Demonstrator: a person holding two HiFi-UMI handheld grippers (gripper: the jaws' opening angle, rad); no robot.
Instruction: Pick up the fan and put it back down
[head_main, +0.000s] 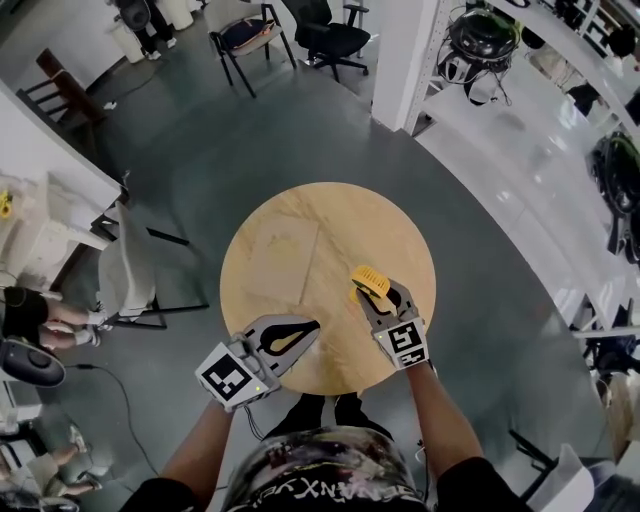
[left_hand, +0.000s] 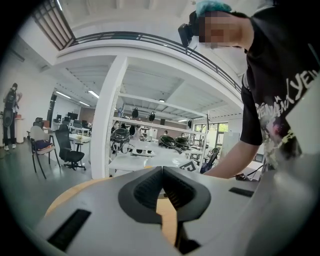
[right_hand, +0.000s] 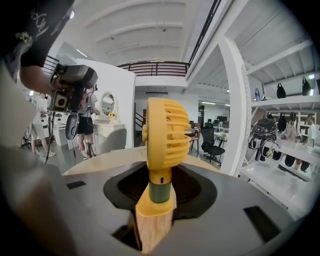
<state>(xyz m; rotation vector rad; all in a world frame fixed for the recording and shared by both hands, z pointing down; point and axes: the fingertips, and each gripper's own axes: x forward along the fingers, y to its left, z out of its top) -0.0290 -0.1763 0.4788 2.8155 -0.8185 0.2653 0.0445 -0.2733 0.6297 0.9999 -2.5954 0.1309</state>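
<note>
Round wooden table on a grey floor, seen from above, with chairs at the far side of the room. Right gripper is clamped on the base of a small yellow fan, which stands upright between its jaws over the table's right half. It seems lifted clear, though the gap is hard to see. Left gripper hovers at the table's near edge, jaws together and empty.

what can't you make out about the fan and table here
The fan blades: edge-on in the right gripper view, too small in the head view.
The fan's foot: hidden between the right tool's jaws, so table contact is unclear.
Table's near rim: head view, partly under the left tool and the right tool.
</note>
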